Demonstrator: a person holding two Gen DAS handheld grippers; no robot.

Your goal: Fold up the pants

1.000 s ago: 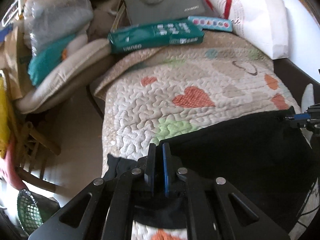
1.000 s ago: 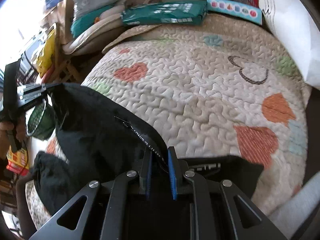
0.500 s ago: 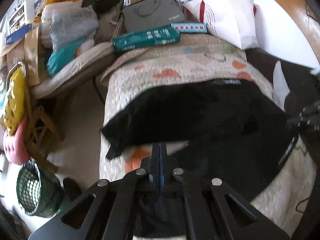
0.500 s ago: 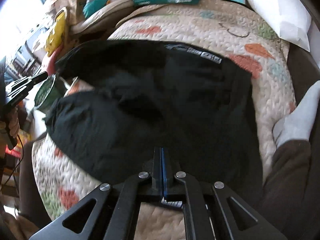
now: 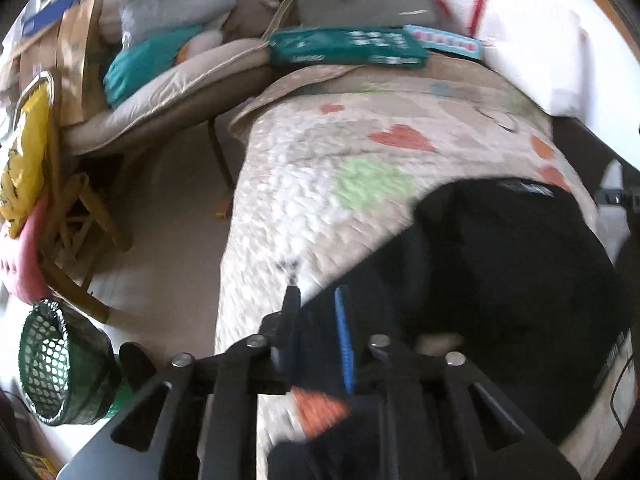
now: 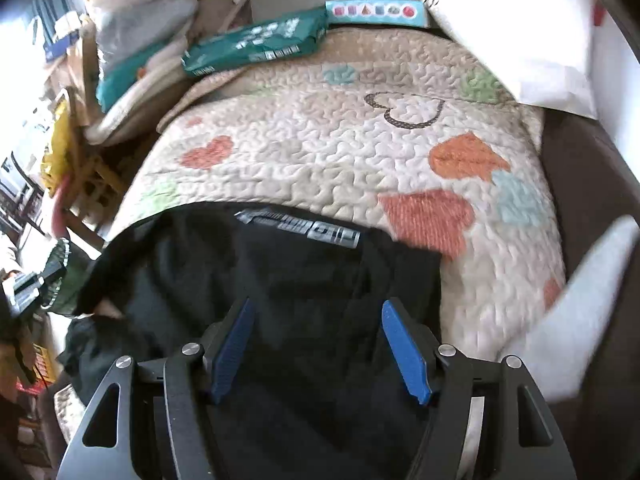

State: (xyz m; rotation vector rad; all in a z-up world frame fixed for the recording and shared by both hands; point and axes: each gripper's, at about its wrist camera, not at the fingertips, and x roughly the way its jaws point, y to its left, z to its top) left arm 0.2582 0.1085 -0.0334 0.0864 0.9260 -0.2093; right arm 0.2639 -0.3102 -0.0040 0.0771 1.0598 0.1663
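- Black pants (image 6: 304, 280) lie on a bed's quilt (image 6: 320, 148), cream with coloured hearts, bunched into a doubled heap near the bed's close end. A grey printed band (image 6: 304, 230) marks the far edge of the top layer.
- The right claw (image 6: 316, 344) hangs just above the black cloth. Its jaws have just been opening and now stand wide, with cloth below them but nothing pinched between the blue pads (image 6: 404, 356).
- The left claw (image 5: 316, 324) is at the pants' left edge, seen through motion blur. Its jaws have just been opening to a narrow gap; dark cloth shows behind the gap, but the pads do not seem to press on it.
- The step in hand looks like the release after laying one fold over.
- The next move probably calls for smoothing the rumpled left side, then taking hold of an edge for another fold.
- Around: a green packet (image 6: 256, 44) and a light blue box (image 6: 376, 11) at the bed's far end, a white pillow (image 6: 512, 28) to the right, a green mesh basket (image 5: 56, 364) on the floor to the left.
- None of these lies on the pants; the quilt beyond them is free.
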